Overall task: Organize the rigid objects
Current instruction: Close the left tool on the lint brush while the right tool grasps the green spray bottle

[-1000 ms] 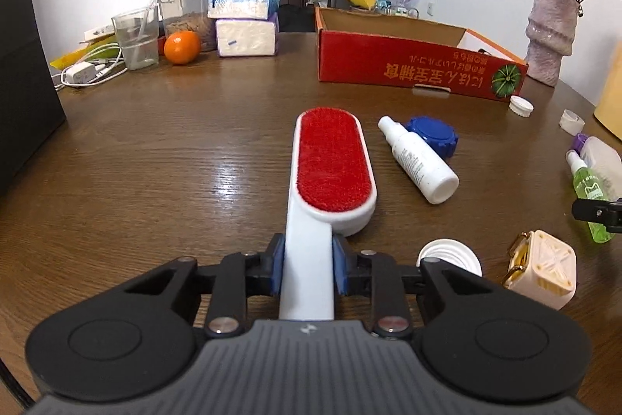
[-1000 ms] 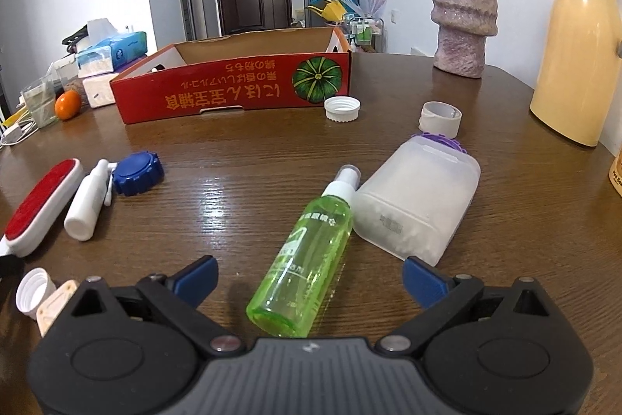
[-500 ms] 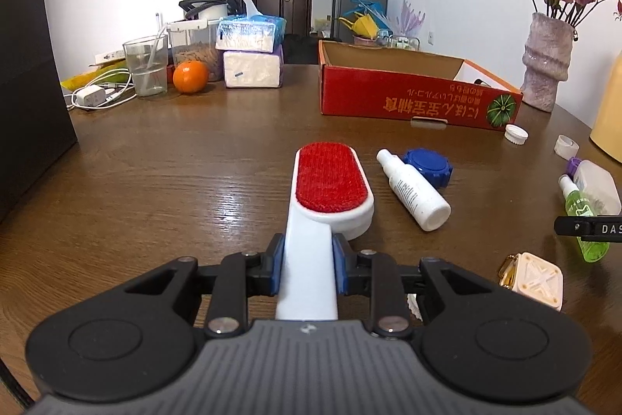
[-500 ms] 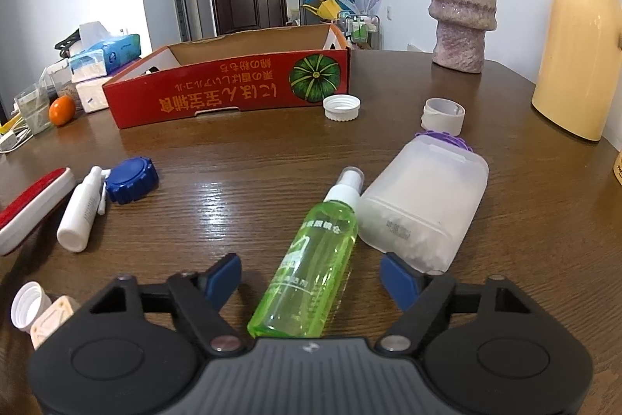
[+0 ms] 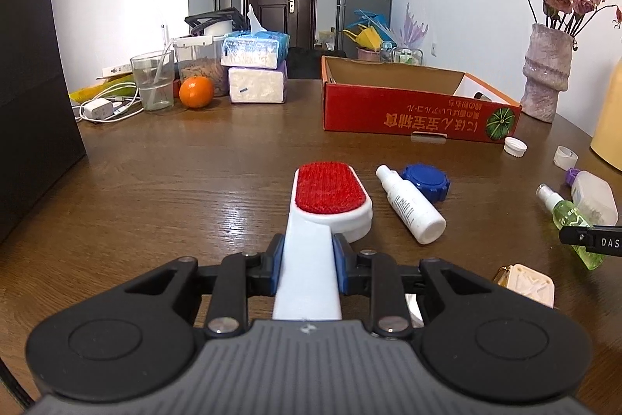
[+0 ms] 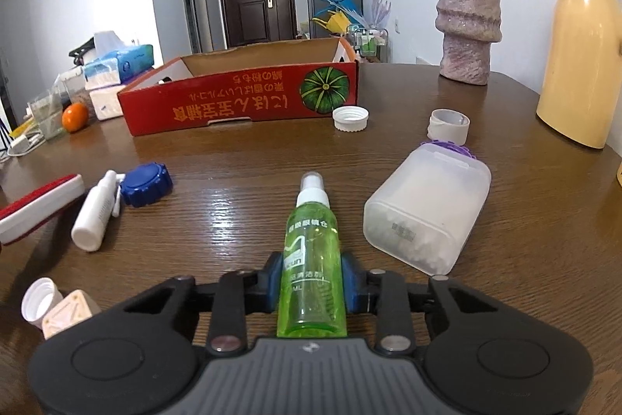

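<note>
Left gripper [image 5: 307,261]: clamped on the white handle of the lint brush [image 5: 328,199], red pad facing up, over the worktop [image 5: 194,174].
White spray bottle [image 5: 410,209]: lying just right of the brush head, touching the blue lid [image 5: 425,181].
Red cardboard box [image 5: 412,104]: open, farther back on the worktop.
Right gripper [image 6: 313,279]: closed tight around the green spray bottle [image 6: 313,244], nozzle pointing away.
Frosted container [image 6: 427,216]: lying just beside the green bottle, on its right.
</note>
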Available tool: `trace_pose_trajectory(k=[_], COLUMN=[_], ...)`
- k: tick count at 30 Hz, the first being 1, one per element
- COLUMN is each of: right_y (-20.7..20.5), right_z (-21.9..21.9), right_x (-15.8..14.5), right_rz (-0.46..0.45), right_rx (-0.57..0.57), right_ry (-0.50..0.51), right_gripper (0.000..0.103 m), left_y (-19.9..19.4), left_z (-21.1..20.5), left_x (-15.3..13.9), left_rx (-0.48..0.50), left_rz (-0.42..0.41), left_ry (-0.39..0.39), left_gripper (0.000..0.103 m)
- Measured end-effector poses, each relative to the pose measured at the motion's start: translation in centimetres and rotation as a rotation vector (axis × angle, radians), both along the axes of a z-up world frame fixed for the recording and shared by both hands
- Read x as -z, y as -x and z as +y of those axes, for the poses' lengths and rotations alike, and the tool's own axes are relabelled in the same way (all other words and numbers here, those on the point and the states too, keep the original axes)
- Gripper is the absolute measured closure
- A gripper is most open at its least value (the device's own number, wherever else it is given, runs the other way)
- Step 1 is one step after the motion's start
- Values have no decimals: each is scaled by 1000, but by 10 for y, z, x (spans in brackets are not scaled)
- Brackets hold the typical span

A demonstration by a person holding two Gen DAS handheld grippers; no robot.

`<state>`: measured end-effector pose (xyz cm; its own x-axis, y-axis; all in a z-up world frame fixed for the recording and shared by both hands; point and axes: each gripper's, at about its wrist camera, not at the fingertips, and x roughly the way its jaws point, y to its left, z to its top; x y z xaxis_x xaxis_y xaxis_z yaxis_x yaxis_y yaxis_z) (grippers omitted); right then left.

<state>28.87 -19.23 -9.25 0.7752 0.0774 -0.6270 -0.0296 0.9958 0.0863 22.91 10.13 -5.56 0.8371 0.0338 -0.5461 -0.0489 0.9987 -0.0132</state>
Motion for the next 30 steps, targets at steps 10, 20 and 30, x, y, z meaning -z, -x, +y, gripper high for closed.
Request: trace_pose_trajectory(k=[10,20,30], right_y=[9,16,22], right_z=[1,5,8], right_x=[-9,-21,-38], right_rz=[-40,-80,-145], right_rx=[-20,-38,-52], right_ry=[-18,-28,-47], right_gripper=[73,73,74], left_y=[6,11,8], left_z=[-4,-9,-18], left_x=[-13,-29,-47], left_rx=[-2,-2,17], left_rz=[-41,-90,-136], left_ry=[-11,-20,-11], left_gripper=[78,78,78])
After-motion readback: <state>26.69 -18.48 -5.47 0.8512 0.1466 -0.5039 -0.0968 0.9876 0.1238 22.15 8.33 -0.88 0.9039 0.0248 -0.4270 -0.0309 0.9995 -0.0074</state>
